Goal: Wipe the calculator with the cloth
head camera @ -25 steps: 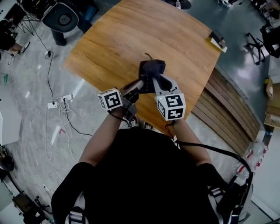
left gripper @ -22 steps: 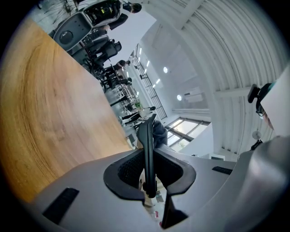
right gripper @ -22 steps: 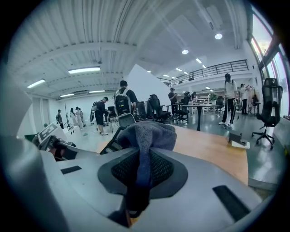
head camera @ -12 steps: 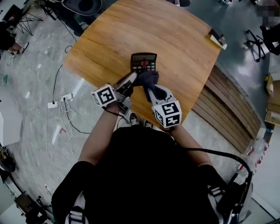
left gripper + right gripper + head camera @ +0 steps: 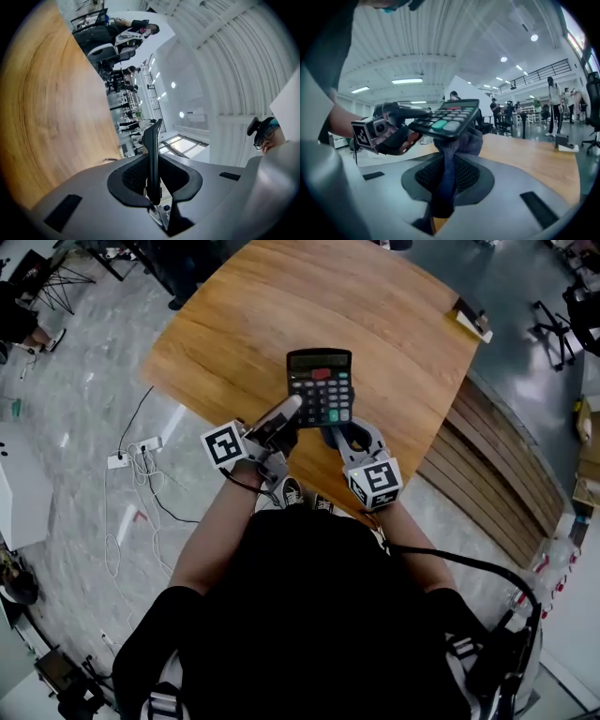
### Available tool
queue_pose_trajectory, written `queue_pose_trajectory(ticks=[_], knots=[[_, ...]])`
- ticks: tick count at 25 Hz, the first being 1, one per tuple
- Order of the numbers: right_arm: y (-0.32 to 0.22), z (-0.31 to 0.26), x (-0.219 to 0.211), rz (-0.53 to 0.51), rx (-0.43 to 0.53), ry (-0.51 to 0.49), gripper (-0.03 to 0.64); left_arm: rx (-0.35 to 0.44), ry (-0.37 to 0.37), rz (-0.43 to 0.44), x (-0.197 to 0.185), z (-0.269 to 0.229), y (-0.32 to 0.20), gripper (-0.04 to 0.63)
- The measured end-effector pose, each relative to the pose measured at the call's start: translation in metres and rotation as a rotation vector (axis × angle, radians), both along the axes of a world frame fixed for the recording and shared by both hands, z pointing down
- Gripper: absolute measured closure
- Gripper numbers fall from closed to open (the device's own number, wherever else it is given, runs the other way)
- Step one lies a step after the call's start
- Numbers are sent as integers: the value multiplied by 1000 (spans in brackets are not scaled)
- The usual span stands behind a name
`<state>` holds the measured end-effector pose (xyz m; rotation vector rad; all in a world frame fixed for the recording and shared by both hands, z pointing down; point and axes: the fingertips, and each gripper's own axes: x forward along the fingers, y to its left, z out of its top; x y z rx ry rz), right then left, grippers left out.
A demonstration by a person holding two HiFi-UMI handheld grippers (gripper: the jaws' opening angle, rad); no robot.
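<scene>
Two grippers meet over the wooden worktop point(image 5: 234, 324) in our head view: our left gripper point(image 5: 289, 412) holds the calculator point(image 5: 320, 386) keys-up in the air, and our right gripper point(image 5: 344, 431) sits just below its near edge. In our left gripper view, the fingers pinch the calculator's edge, seen side-on. In our right gripper view, the fingers are clamped on the dark cloth point(image 5: 449, 164), which bunches up against the calculator's underside.
</scene>
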<state>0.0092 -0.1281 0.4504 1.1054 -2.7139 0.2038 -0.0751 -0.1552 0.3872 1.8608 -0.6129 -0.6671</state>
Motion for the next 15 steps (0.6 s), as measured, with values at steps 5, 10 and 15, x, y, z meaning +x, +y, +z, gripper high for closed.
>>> queue_pose_trajectory(ticks=[5,10,15], knots=[[-10,-19,1,-2,119,-111,565,-28,36,65,16,4,13,522],[-32,-27,23,83,151,-167,565,-55,79,74,18,7,18,522],[14,-31,-4,-15,160,-174,565,-80,107,14,5,8,10,523]])
